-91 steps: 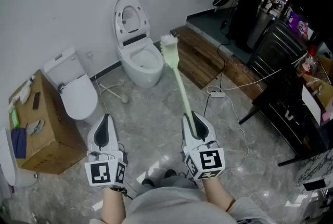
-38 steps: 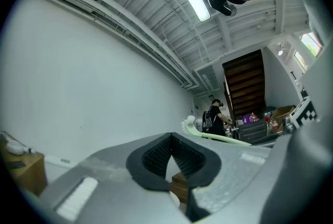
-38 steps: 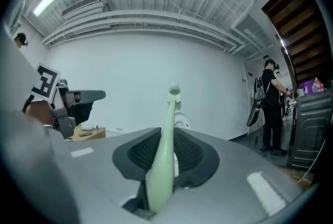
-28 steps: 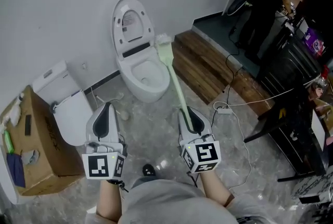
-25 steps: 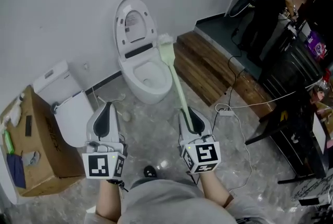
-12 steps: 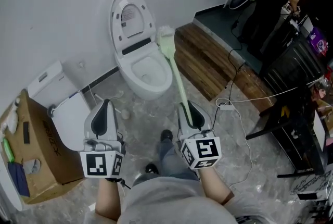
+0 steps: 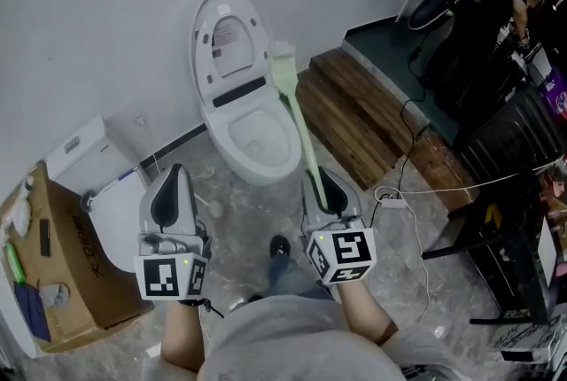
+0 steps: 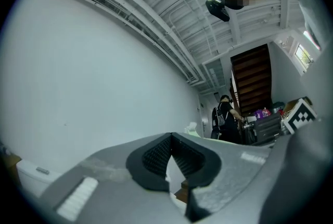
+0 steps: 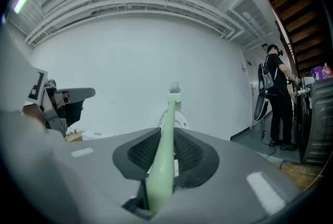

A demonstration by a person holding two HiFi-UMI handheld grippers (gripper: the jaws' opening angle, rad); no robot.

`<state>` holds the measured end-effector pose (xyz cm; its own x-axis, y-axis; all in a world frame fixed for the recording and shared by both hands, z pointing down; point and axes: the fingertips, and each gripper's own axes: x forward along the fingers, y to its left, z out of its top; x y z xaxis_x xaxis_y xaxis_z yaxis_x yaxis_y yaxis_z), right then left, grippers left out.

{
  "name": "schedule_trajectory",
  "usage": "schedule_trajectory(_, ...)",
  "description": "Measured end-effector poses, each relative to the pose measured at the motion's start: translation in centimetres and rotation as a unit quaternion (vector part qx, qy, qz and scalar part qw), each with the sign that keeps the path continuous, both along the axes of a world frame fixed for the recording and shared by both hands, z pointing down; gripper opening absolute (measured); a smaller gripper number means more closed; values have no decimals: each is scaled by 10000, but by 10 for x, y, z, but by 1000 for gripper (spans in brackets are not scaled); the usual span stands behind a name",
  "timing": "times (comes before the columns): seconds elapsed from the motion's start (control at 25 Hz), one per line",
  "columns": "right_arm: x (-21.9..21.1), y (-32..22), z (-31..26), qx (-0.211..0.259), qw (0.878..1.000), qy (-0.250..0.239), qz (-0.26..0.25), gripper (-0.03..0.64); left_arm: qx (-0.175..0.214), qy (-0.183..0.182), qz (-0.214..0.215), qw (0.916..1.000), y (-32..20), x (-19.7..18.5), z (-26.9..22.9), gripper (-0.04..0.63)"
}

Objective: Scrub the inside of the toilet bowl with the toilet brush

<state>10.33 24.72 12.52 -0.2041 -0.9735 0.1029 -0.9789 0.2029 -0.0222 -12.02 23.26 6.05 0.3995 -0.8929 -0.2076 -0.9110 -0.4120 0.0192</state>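
Two grippers faced the toilet bowl, which stood at the floor's far edge against the wall and lay nearer in the head view than half a second before, when more tiled floor separated them. In that view the right gripper stayed clenched on the pale green toilet brush, whose bristle head was raised above the bowl's right rim, beside the upright lid, not inside the bowl. The left gripper hung level with it, over the floor. The left gripper view showed what the head view could not: its jaws pressed together with nothing between them, and a person far off by a dark staircase. The right gripper view showed the handle pinched between the ribbed pads, running straight out from the jaws.
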Motion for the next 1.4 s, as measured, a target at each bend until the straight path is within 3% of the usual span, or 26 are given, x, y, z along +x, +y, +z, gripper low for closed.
schedule_trajectory(0.48,36,-124,-3,-118,9987,110,-480,76,104,54,-441,9990,-106,38,-11,5)
schedule_trajectory(0.8,53,-180,6,-204,9964,197,-798,76,61,44,-746,9972,-149,57,-3,5)
schedule_trajectory(1.4,37,-256,74,-1022,9886,176,-1091,75,-363,126,-1013,9941,-218,39,36,5)
